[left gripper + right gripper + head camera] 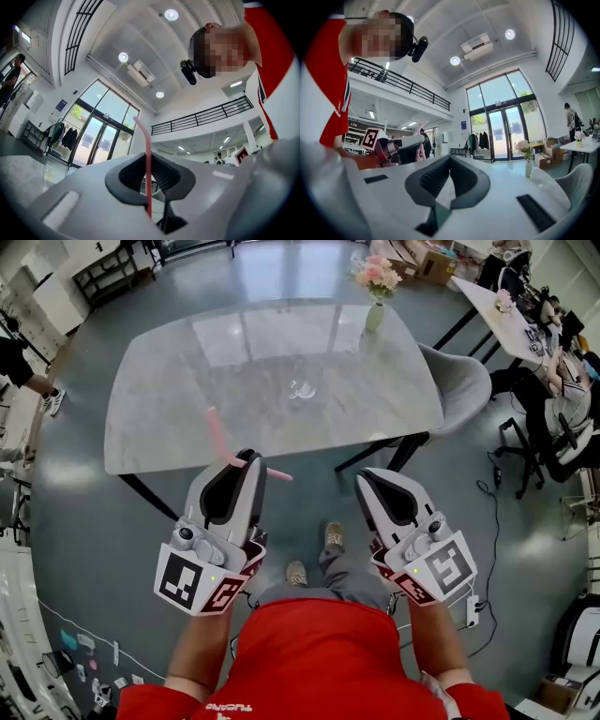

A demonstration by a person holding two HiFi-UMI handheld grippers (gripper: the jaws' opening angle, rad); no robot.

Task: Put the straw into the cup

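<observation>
A clear glass cup (302, 389) stands near the middle of the grey marble table (169, 418). My left gripper (251, 458) is held just off the table's near edge, shut on a pink bendy straw (217, 435) that crosses its tips, one end over the table. In the left gripper view the straw (148, 159) rises upright from between the closed jaws of the left gripper (150, 185). My right gripper (367, 477) hangs to the right of it, shut with nothing held; the right gripper (446, 185) points up into the hall.
A vase of pink flowers (375, 310) stands at the table's far right edge. A grey chair (464, 385) sits at the table's right side. Desks with seated people (548, 352) fill the far right. The person's feet (314, 554) are on the floor below.
</observation>
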